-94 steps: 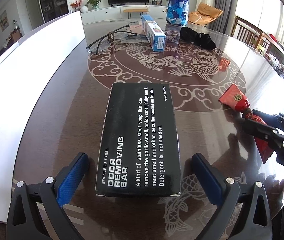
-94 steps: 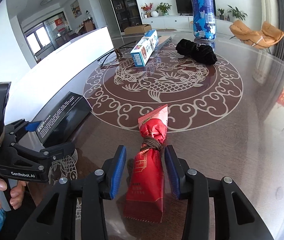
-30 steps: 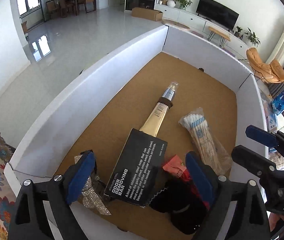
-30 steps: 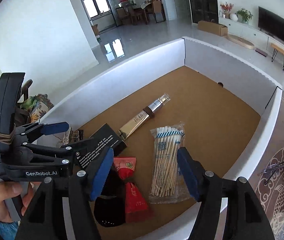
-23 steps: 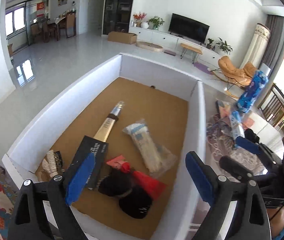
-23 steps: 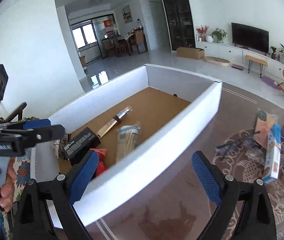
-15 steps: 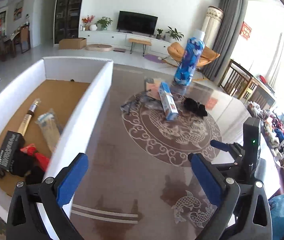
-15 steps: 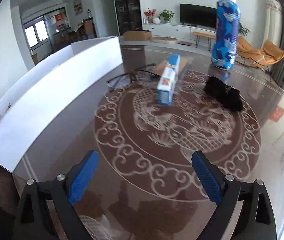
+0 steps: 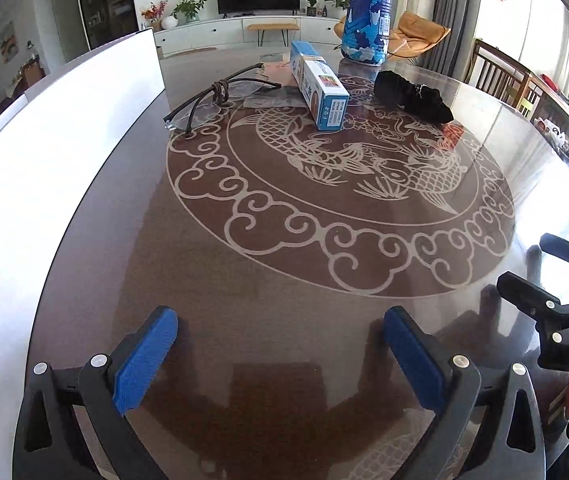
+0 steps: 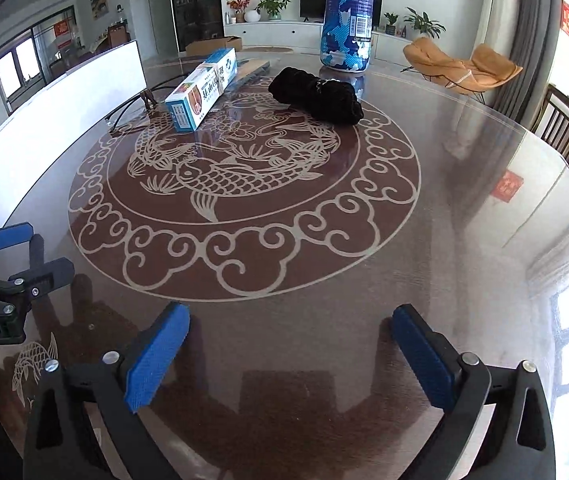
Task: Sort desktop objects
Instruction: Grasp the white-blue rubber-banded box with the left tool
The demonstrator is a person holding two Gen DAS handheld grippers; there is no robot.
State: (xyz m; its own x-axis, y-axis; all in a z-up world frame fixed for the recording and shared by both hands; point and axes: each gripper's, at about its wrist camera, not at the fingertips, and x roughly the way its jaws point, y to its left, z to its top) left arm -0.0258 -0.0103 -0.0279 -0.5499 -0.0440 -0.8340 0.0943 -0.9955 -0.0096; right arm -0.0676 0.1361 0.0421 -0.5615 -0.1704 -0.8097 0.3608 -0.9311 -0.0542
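Over the near edge of the table (image 9: pixel 284 280), the left gripper (image 9: pixel 280 350) hangs with its blue pads spread as wide as they go and nothing between them; a second ago it stood over the white box with the black soap carton just let go beneath it. The right gripper (image 10: pixel 290 350) is likewise empty, its jaws opening to their full spread over bare glass, where a second ago they were parting above the red packet inside that box. Both have swung back from the box to the table, so one delivery is done and the next pick is open.

Farther out, the things left to sort lie together at the far side of the fish medallion: the blue-and-white carton (image 9: pixel 318 84), the black bundle (image 9: pixel 408 96) just to its right, and the glasses (image 9: pixel 220 96) to its left, near the wall of the white box (image 9: pixel 64 128). A tall blue patterned bottle (image 10: pixel 346 20) stands behind them.

My reading is that the task is partway through: the near table is cleared, and both hands must reach well forward for the remaining pieces.
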